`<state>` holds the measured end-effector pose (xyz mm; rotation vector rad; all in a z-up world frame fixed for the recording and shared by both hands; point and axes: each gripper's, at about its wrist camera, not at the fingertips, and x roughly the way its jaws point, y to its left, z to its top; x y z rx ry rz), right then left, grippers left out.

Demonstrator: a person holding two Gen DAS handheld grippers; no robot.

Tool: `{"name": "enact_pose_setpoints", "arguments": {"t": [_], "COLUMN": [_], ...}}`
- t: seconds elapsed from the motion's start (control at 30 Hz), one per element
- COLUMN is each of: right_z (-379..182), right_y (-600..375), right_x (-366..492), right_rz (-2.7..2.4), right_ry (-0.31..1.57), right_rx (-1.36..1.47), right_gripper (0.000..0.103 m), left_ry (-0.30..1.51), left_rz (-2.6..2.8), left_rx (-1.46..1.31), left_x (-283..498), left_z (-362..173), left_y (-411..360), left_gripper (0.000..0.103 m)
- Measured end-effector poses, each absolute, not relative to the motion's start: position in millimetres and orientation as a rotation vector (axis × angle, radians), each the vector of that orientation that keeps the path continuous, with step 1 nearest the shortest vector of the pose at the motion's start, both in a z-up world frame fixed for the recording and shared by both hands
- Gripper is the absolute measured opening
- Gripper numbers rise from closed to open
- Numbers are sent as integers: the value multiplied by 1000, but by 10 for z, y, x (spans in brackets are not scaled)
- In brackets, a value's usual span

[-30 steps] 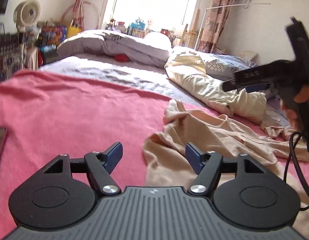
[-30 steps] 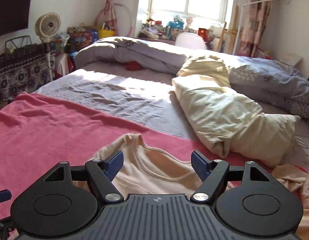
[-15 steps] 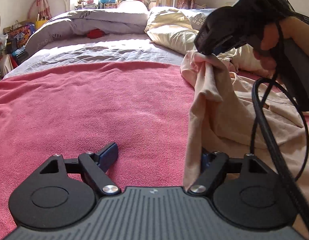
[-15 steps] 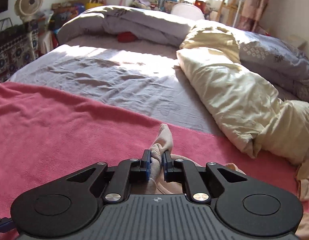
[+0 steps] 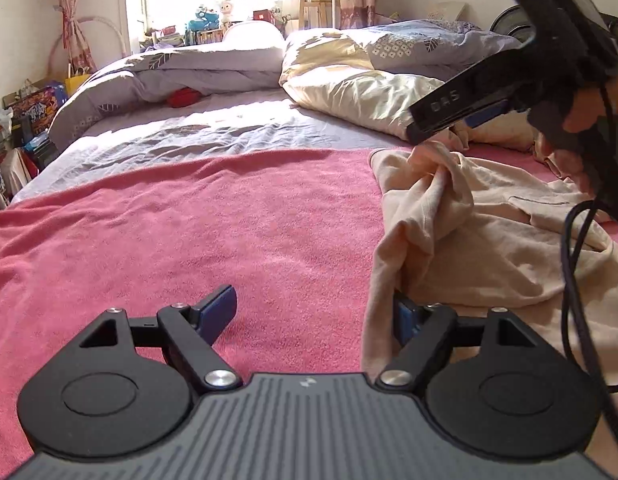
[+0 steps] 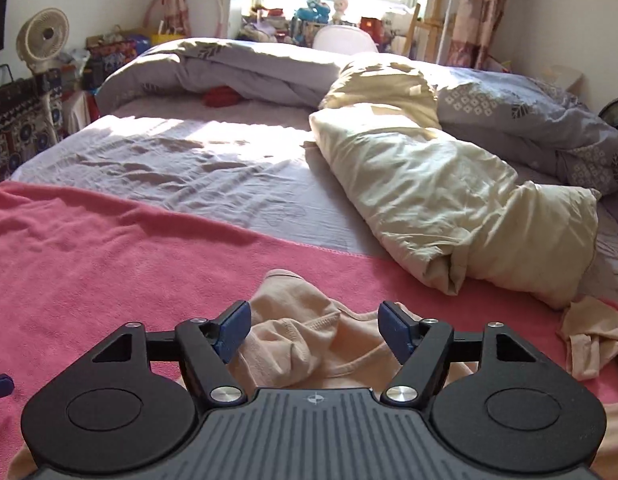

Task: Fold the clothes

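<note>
Half a second ago my right gripper (image 6: 313, 326) was pinched tight on a bunched fold of the beige shirt (image 6: 305, 344); now its jaws stand wide apart and the cloth lies slack on the pink blanket (image 6: 109, 272). The fold it held has dropped into a soft heap below and between its blue pads (image 6: 233, 330); I cannot tell whether either pad touches the fabric. In the left wrist view that gripper (image 5: 449, 130) hangs above the heap, with my right hand (image 5: 581, 120) around its handle and a black cable (image 5: 573, 264) trailing down over the shirt.

My left gripper (image 5: 311, 314) is wide open, as it was before. Its left pad (image 5: 219, 310) sits over bare blanket (image 5: 169, 240), while the shirt (image 5: 469, 248) has its near edge draped against the inner face of the right pad, half hiding it. The garment is crumpled, spread to the right of my left gripper on the blanket, well short of the cream pillow (image 6: 449, 204) and the grey duvet (image 6: 237, 64) farther up the bed.
</note>
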<state>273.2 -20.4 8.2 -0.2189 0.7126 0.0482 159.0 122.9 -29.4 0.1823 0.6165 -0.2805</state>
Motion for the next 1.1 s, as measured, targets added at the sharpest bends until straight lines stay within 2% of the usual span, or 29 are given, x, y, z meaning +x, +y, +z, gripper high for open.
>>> {"name": "enact_pose_setpoints", "arguments": {"t": [0.03, 0.1, 0.13, 0.23, 0.27, 0.3, 0.37, 0.43, 0.73, 1.0, 1.1], "right_z": [18, -119, -135, -53, -25, 4, 91, 184, 451, -209, -164], "right_y": [-76, 36, -20, -427, -513, -592, -670, -730, -45, 635, 440], "right_x": [2807, 2918, 2953, 2950, 2936, 2921, 2915, 2913, 3352, 3794, 3596], "right_rz": [47, -17, -54, -74, -72, -73, -19, 46, 424, 398, 424], "right_ry": [735, 789, 823, 862, 863, 863, 845, 821, 669, 862, 814], "right_rx": [-293, -391, -353, -88, -53, -22, 80, 190, 372, 193, 211], "right_gripper": [75, 37, 5, 6, 5, 5, 4, 4, 4, 6, 9], "left_ry": [606, 584, 575, 557, 555, 556, 554, 540, 598, 651, 649], "left_rz": [-286, -297, -300, -277, -271, -270, -263, -224, -106, -64, -76], "left_rx": [211, 268, 297, 342, 338, 319, 288, 272, -88, -171, -200], "left_x": [1620, 1682, 1715, 1788, 1795, 1789, 1753, 1681, 1603, 1595, 1588], "left_z": [-273, -231, -219, -258, -274, -290, -310, -298, -224, -438, -455], "left_y": [1173, 1061, 1007, 919, 916, 932, 964, 1014, 1659, 1782, 1828], "left_gripper": [79, 79, 80, 77, 65, 58, 33, 26, 30, 37, 39]}}
